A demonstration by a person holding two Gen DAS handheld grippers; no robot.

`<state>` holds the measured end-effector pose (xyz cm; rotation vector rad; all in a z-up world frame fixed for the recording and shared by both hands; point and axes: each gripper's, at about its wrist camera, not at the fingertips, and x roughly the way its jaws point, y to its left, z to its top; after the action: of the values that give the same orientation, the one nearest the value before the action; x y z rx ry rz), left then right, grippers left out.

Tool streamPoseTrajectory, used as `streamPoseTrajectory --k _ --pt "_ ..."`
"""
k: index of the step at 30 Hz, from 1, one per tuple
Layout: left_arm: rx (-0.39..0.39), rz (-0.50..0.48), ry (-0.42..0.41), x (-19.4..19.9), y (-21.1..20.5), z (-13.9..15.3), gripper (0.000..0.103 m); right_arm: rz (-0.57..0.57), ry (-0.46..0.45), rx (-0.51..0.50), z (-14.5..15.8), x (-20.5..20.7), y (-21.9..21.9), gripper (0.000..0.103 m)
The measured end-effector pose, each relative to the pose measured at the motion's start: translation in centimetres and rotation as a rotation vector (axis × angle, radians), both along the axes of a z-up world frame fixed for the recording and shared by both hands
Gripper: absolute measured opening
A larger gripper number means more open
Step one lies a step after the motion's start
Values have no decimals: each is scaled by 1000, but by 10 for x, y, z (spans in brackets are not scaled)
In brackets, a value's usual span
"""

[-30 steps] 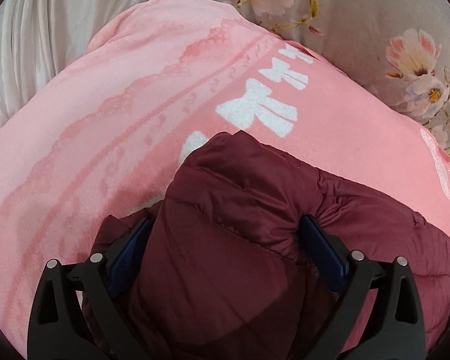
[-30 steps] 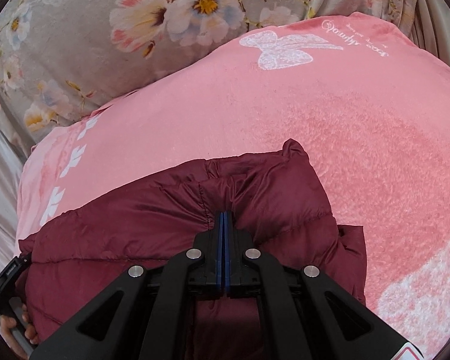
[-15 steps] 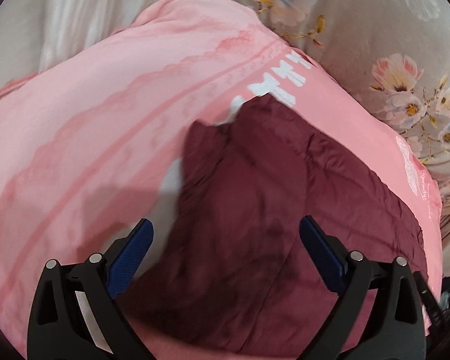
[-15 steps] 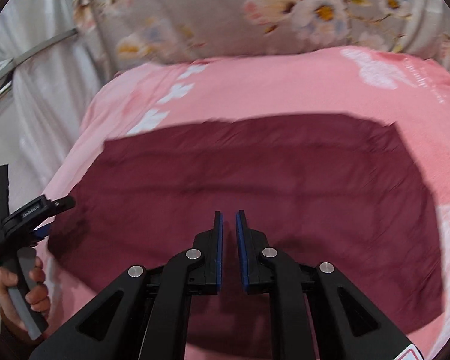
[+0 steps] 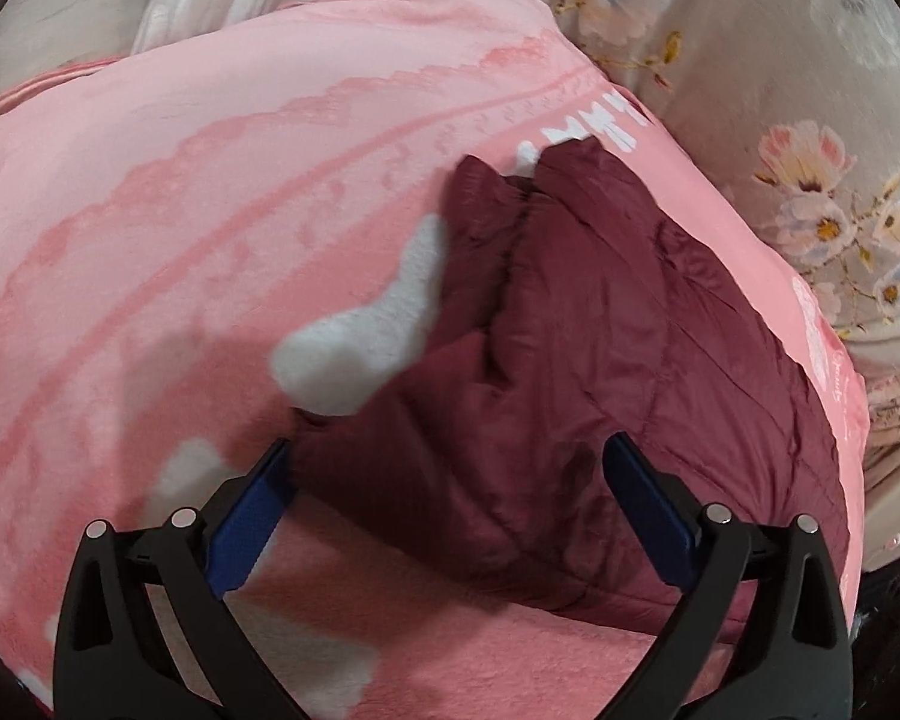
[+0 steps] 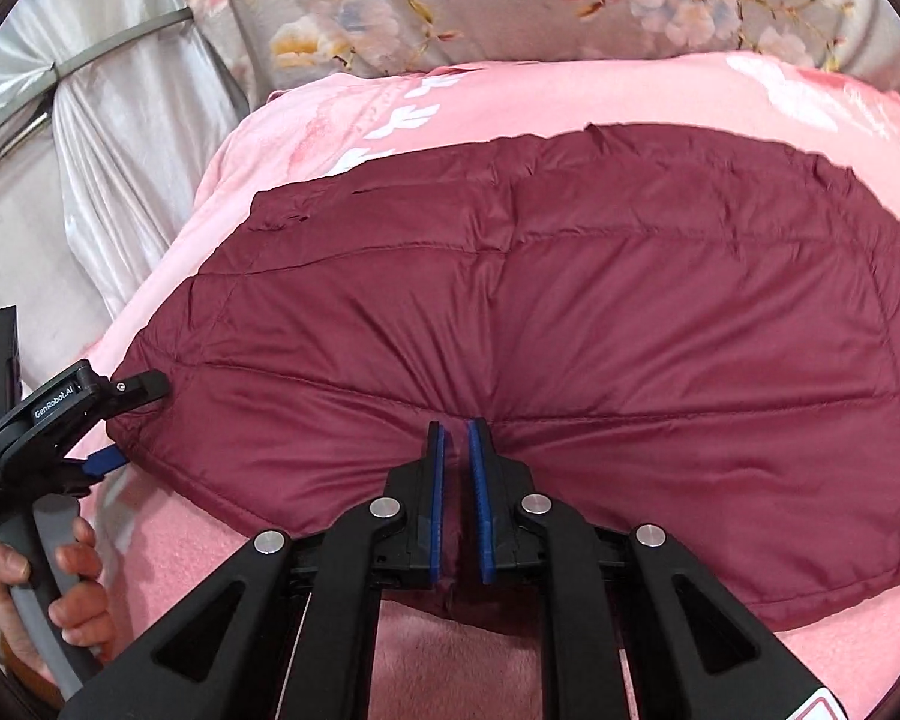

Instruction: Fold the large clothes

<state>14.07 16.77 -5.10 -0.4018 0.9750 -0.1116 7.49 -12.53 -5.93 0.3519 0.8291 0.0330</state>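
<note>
Maroon quilted jacket [image 6: 570,312] spread flat on pink blanket [image 5: 180,210], its corner between spread left gripper [image 5: 450,480] fingers, its hem fold between narrowly parted right gripper [image 6: 456,438] fingers.

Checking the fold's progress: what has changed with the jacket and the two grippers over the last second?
The maroon jacket, bunched up a second ago, now lies spread on the pink blanket. The right gripper, then clamped on it, has parted slightly. The left gripper stays wide open at the jacket's edge.
</note>
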Motion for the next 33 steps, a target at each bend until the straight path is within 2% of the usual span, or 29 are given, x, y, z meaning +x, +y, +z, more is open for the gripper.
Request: streamPoseTrajectory --k 3,5,6,8,9,11,14,17,20,25,29,31,33 --pt "-33 -38 3 1 -11 3 76 -3 -2 -5 -3 0 0 11" --pt "-60 -65 5 -1 -20 6 48 -3 -6 -17 -3 1 0 10" --pt "-74 -82 5 -2 -26 9 41 -3 -8 -18 -4 1 0 10" --pt "-43 -96 -26 -9 -36 20 21 -4 -10 -9 -5 2 -1 10" --pt "-5 -105 -66 -14 -44 32 20 -4 -14 1 -6 2 -3 10" --pt "13 -120 -120 -22 -51 51 15 -14 -15 33 -3 -4 -8 10" --pt "0 -149 -189 -31 -55 79 14 -15 -33 103 6 -28 -17 12" --pt "-27 -184 -233 -38 -59 100 13 12 -32 95 10 -51 -17 12" --pt "-31 -229 -262 -44 -76 115 13 40 2 97 -1 -56 -12 12" --pt "19 -355 -335 -67 -125 143 13 44 -11 110 -11 -56 -13 13" --pt "45 -490 -383 -88 -179 163 13 32 -1 162 -9 -61 -22 12" --pt "59 -552 -400 -96 -210 169 13 19 -11 197 -5 -72 -35 12" --pt "64 -603 -401 -101 -239 168 13 -7 -26 190 1 -91 -51 12"
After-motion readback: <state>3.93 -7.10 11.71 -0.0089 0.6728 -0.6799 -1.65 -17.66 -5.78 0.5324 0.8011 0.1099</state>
